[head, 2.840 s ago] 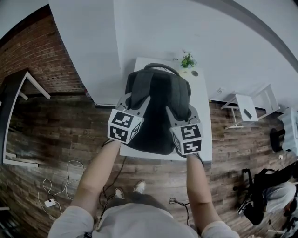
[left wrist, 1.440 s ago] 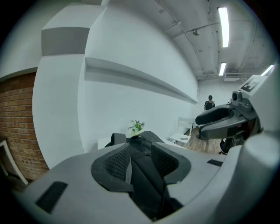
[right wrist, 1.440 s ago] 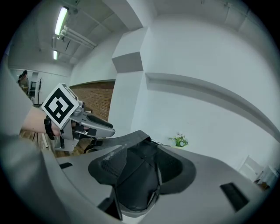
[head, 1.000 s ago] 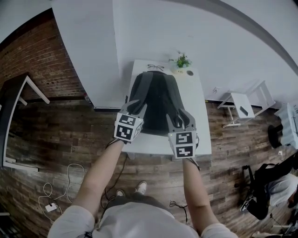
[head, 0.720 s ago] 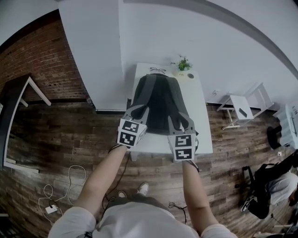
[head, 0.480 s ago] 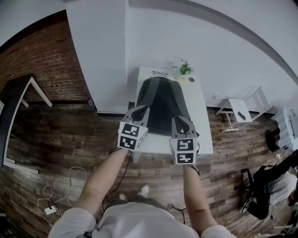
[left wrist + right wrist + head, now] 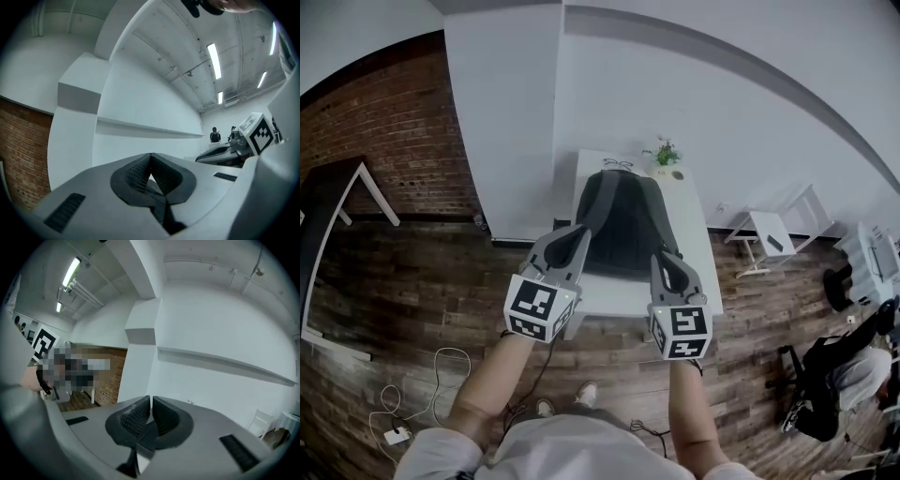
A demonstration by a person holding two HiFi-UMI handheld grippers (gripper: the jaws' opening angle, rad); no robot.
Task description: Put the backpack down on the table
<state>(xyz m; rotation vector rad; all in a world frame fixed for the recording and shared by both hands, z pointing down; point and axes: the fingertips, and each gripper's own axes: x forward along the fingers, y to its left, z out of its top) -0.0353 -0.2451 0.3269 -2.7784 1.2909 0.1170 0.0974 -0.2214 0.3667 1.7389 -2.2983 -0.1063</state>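
A dark backpack (image 7: pixel 623 220) lies flat on a white table (image 7: pixel 701 267) set against a white wall, its top end toward the wall, while a person stands at the near edge with a gripper in each hand. The left gripper (image 7: pixel 579 232) is closed tight on nothing, its pads pressed together. The right gripper (image 7: pixel 666 261) has just been closing and is down to a hairline slit, with nothing between its pads either. Both are held up in front of the person. In the head view their grey bodies and marker cubes (image 7: pixel 542 307) cover the pack's near corners and part of the table's front edge.

Beyond the pack, at the wall end of the table, sit a pair of glasses (image 7: pixel 617 162), a small potted plant (image 7: pixel 662 152) and a round thing (image 7: pixel 678 174) too small to identify. To the right a white stool (image 7: pixel 766 232) carries a dark flat thing. To the left a brick wall (image 7: pixel 394 122) meets the wooden floor (image 7: pixel 422 281), where cables (image 7: pixel 441 352) trail to a white plug block.

A dark heap (image 7: pixel 825 384) at the right edge, perhaps a chair, is cut off by the frame and cannot be made out. Each gripper view looks over its jaws at bare white wall. The left gripper view also takes in ceiling lights (image 7: pixel 213 60) and two distant people (image 7: pixel 215 135), who are mere specks.
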